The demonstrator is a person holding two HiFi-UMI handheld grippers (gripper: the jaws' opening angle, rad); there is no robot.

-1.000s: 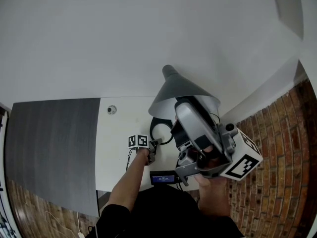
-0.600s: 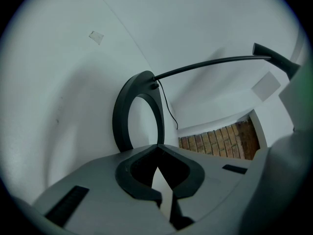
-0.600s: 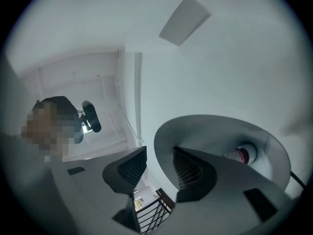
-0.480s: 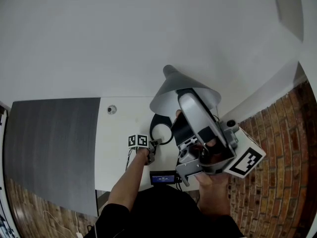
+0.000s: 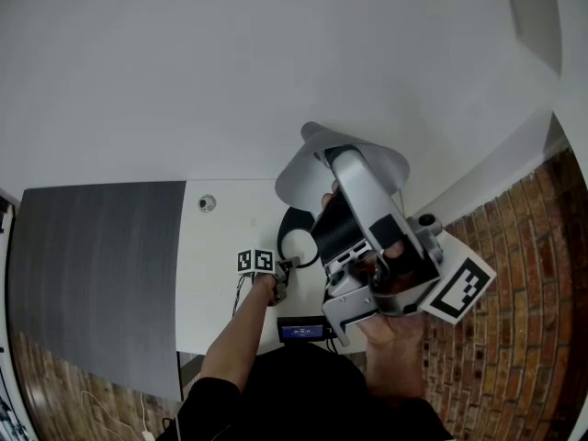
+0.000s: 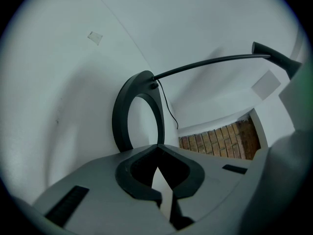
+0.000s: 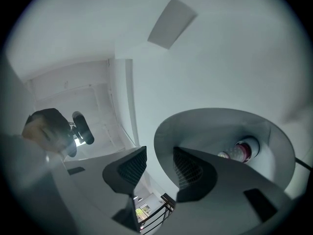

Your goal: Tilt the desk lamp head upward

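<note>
The grey cone shade of the desk lamp (image 5: 299, 171) stands over the white desk (image 5: 213, 292), its opening turned toward me. My right gripper (image 5: 333, 159) reaches up to its rim. In the right gripper view, the shade (image 7: 220, 126) shows its inside and bulb (image 7: 240, 151). The right gripper (image 7: 159, 166) straddles the rim, one jaw inside and one outside, with a gap between the pads. The lamp's black ring base (image 5: 292, 232) lies on the desk. My left gripper (image 5: 276, 278) rests beside it; the left gripper (image 6: 156, 148) is shut and empty, facing the ring base (image 6: 122, 111) and thin arm (image 6: 210, 62).
A small black device with a blue display (image 5: 303, 331) sits at the desk's near edge. A round grommet (image 5: 208, 204) is set in the desktop. A dark grey panel (image 5: 101, 274) lies to the left, a brick surface (image 5: 519, 274) to the right. The lamp cable (image 6: 168, 112) trails behind the base.
The lamp shade has tipped further up, its opening turning toward me, and my right gripper has risen with the rim. The left gripper has stayed put.
</note>
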